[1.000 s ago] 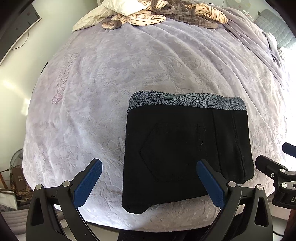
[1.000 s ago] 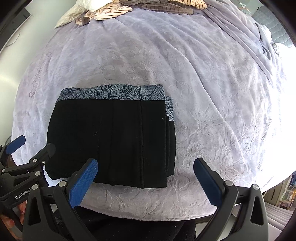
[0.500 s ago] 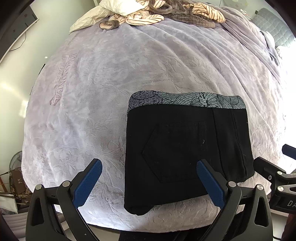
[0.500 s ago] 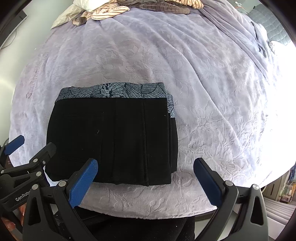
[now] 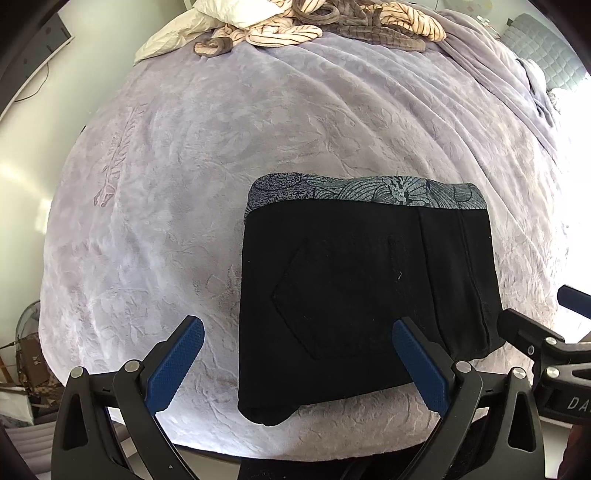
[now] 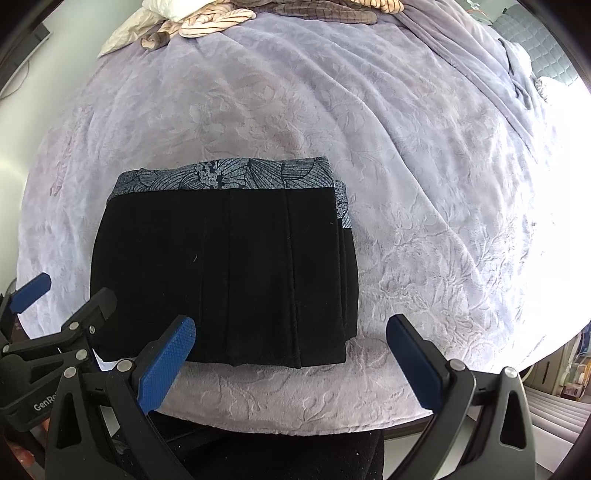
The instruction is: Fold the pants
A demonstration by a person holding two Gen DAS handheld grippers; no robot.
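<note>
Partial "GenRo" on left hand-held gripper (image 6: 27, 293) body; "DA" on right hand-held gripper (image 5: 546, 310) body.

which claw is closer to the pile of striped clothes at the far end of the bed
Neither clearly. Left claw and right claw both sit open at the near edge, by the folded pants, far from the striped clothes.

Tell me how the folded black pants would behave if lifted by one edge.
The pants look soft, so they would probably droop. Stacked layers at their right edge may slip and unfold. On the plush blanket, a push would likely drag and bunch them.

Lavender blanket-covered bed (image 5: 177, 206), folded black pants (image 5: 354, 295) near its edge, rumpled clothes (image 5: 332, 22) far side.
</note>
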